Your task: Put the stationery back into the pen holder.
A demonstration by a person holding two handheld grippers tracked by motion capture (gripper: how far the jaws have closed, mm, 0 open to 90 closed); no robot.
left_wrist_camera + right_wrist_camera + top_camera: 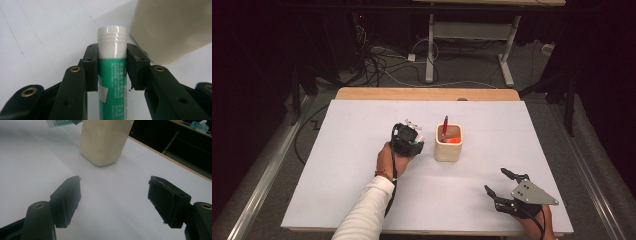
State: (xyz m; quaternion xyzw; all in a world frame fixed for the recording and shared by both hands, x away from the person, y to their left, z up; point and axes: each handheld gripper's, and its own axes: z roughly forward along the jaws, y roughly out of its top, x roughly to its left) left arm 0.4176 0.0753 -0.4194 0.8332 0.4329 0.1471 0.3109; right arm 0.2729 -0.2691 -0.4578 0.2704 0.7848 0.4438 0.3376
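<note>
High view: left gripper (410, 131) clamped on a glue stick (414, 123) beside a cream cup (448, 150), right gripper (500, 183) spread wide with nothing in it.

Left gripper view, centre of frame: the two black pads (90, 65) press both sides of the green-and-white glue stick (112, 67), just under its ribbed white cap, which points toward the top of the frame; the cream cup's (172, 27) wall fills the upper right, close beside the cap. In the high view this gripper sits just left of centre, with the cup immediately to its right on the white table (352, 175), a red pen (444, 127) standing in the cup. At the lower right of that view, the right gripper rests well apart from the cup. In the right gripper view its jaws stand far apart over bare white table (30, 165), the cup (105, 140) at top centre beyond them.
</note>
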